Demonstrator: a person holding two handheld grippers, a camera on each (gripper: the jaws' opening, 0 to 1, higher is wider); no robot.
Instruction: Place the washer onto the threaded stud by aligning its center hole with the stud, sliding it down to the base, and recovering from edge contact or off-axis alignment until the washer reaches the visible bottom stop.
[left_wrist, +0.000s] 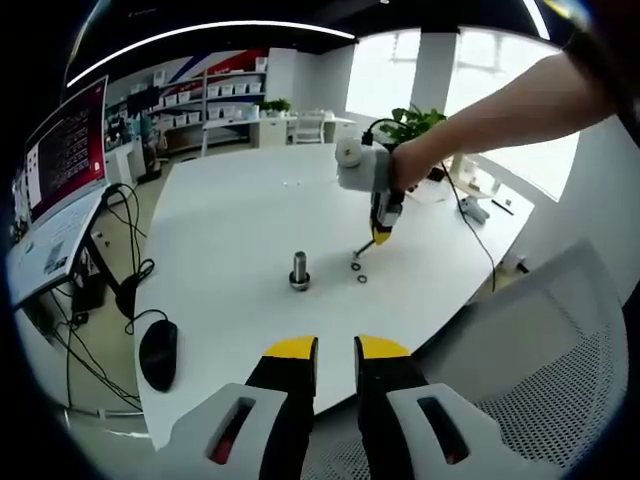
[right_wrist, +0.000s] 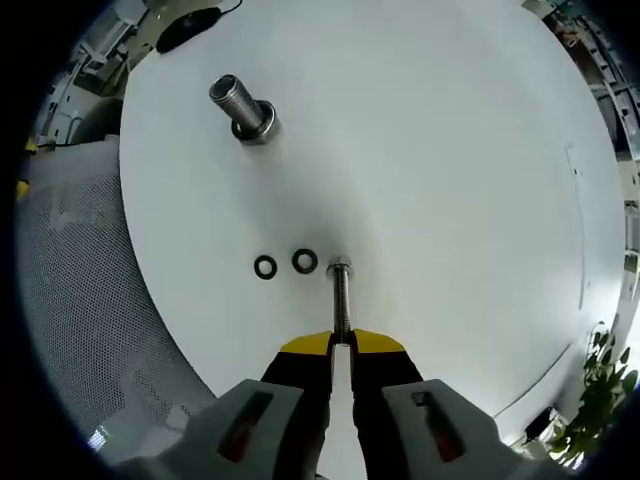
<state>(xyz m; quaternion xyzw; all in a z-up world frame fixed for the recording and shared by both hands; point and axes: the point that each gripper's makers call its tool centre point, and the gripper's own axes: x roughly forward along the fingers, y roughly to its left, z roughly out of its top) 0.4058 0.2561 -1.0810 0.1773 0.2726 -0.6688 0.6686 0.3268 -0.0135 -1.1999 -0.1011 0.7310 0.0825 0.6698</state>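
We are before the pick: two washers lie on the white table, well apart from the upright threaded stud. Our right gripper clamps a long bolt, tip down beside them. Our left gripper hangs back, slightly parted, empty. Next we need a washer gripped.

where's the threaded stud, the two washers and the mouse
threaded stud (right_wrist: 240, 105), right gripper view, on its threaded shaft
left washer (right_wrist: 265, 267), right gripper view, on its ring
right washer (right_wrist: 305, 261), right gripper view, on its ring
mouse (left_wrist: 158, 354), left gripper view, on its top
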